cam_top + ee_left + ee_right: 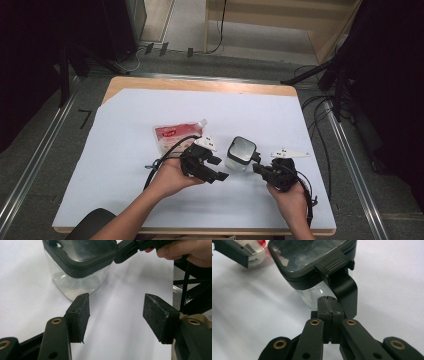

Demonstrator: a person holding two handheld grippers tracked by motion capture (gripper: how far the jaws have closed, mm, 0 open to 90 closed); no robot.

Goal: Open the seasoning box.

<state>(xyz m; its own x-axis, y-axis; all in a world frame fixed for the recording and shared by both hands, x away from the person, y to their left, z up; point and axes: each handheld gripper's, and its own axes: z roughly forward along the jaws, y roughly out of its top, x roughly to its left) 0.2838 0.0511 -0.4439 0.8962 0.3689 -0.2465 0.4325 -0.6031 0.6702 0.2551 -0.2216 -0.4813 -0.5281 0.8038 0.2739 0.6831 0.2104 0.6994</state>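
red-labelled pouch, print unreadable, lidded container

Container between both grippers, pouch behind left gripper.

A wooden tabletop covered by a white sheet stands on grey carpet. Metal floor rails run along both sides. Dark curtains and black cables surround it.

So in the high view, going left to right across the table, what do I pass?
Red-and-white pouch → left gripper → clear container with dark lid → right gripper, all on the white sheet.
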